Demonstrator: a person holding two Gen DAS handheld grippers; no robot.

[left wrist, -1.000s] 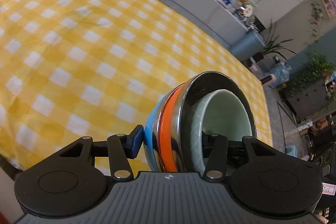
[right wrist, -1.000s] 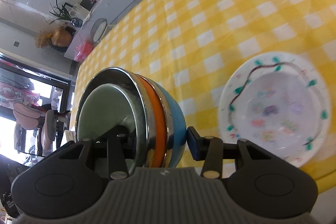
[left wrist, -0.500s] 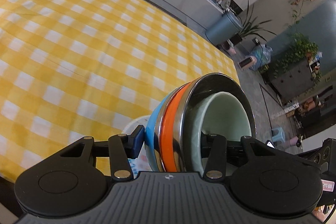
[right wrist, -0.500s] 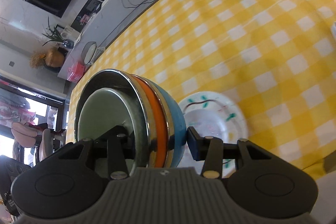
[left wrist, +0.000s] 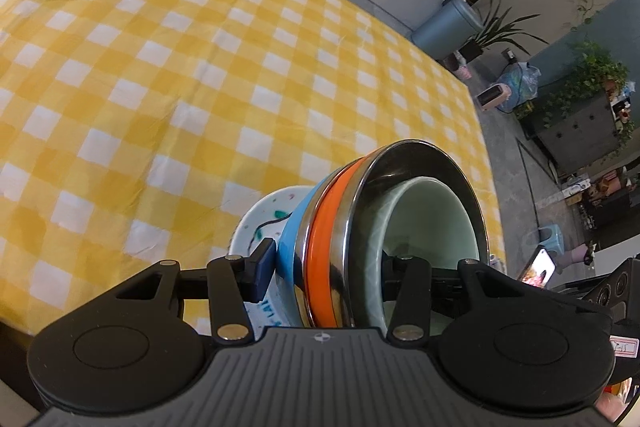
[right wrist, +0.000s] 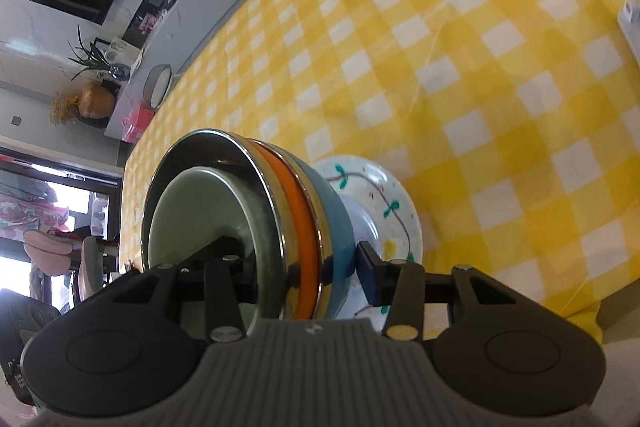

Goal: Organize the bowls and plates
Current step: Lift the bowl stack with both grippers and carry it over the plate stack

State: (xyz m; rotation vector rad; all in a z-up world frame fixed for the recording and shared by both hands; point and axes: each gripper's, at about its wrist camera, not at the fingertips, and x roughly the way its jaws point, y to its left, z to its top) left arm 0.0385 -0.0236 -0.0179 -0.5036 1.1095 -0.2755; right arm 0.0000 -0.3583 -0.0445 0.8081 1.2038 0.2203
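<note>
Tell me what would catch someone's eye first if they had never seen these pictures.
First, the stack of nested bowls held between both grippers: a pale green bowl inside a steel one, then orange and blue shells. The left hand-held gripper and the right hand-held gripper each clamp the stack's rim from opposite sides. Just behind it, a white painted plate lies on the yellow checked tablecloth.

Shiny metal, glazed ceramic and soft cloth

Between the fingers we see a polished steel bowl (left wrist: 420,163) with a mirror-bright rim, a glossy pale green glazed bowl (left wrist: 432,227) nested inside it, and smooth orange (left wrist: 324,247) and blue (left wrist: 294,247) bowls outside it; beyond the fingers lie a glossy white painted plate (right wrist: 380,203) and a matt, lightly creased yellow checked tablecloth (left wrist: 200,67).
</note>
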